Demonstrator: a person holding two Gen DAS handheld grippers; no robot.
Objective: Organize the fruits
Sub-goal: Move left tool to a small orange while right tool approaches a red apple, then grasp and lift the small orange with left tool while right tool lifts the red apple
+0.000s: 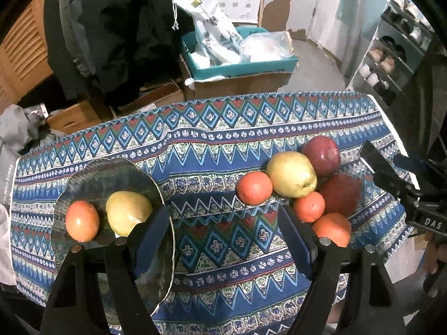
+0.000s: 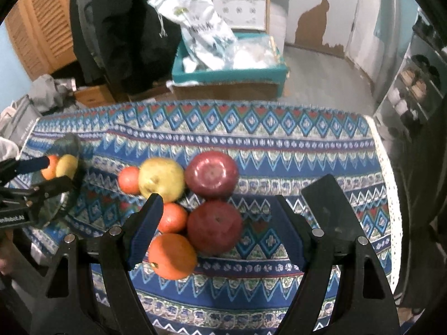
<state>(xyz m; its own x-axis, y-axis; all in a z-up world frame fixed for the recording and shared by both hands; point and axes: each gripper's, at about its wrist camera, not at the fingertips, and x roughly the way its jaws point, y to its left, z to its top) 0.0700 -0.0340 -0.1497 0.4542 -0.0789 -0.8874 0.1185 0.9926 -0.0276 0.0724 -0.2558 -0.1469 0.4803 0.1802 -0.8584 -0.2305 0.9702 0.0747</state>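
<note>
A dark glass plate (image 1: 92, 173) on the left holds an orange (image 1: 82, 220) and a yellow fruit (image 1: 128, 212). My left gripper (image 1: 223, 212) hangs open over bare cloth between the plate and the fruit pile, with nothing between its fingers. The pile lies to the right: a yellow apple (image 2: 162, 182), a shiny red apple (image 2: 212, 174), a dull red apple (image 2: 215, 227) and three oranges, the largest nearest (image 2: 171, 255). My right gripper (image 2: 219, 201) stands open above the pile. The dull red apple and two oranges lie between its fingers, and the pads are not pressing on them.
A patterned blue tablecloth (image 1: 223, 139) covers the table, whose far edge drops off to the floor. Behind it stand a teal box (image 1: 237, 67) with plastic bags and cardboard boxes. A shoe rack (image 1: 391, 55) stands at the right. Bare cloth lies right of the pile.
</note>
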